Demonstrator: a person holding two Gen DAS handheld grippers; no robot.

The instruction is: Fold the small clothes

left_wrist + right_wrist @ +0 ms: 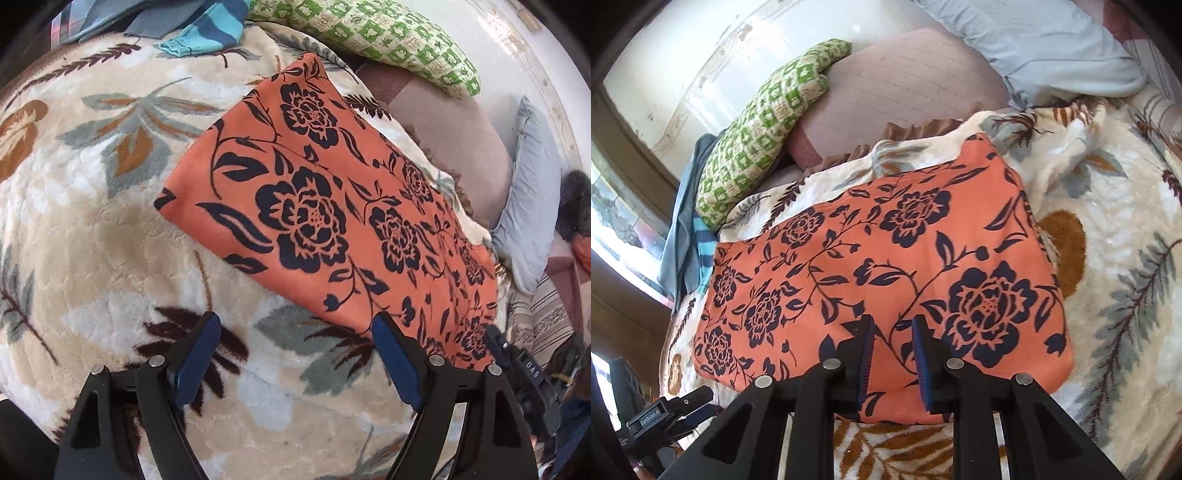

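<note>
Nearest the left wrist lens, left gripper [291, 325] spread wide, blue pads [195, 360] well apart and gripping nothing, hovering over bare blanket [74, 229] just beside the near edge of the orange floral cloth [325, 206]. Right-hand blue pad overlapping that cloth's lower edge in the view; contact not clear. Orange cloth with dark navy flowers and leaves lying flat as a folded rectangle on the cream plush blanket with grey and brown leaf print, long side running away toward the upper middle. Beyond its far corner, a green-and-cream checked pillow [373, 33], a mauve cushion [443, 125] and a pale blue pillow [528, 206] against a white wall. At top left, a pile of blue garments, one with turquoise stripes [210, 26]. At the lower right edge, part of the right gripper [517, 365]. From the right wrist, right gripper [892, 325] above the near edge of the same cloth [886, 266], fingers narrowed to a small gap with cloth pattern showing between the pads [921, 354]; nothing pinched that can be made out. Same blanket [1115, 229] under and around the cloth, rumpled at its far right corner. Green checked pillow [764, 122], mauve cushion [905, 88] and pale blue pillow [1052, 44] behind. Left gripper's body [665, 417] at the lower left.
</note>
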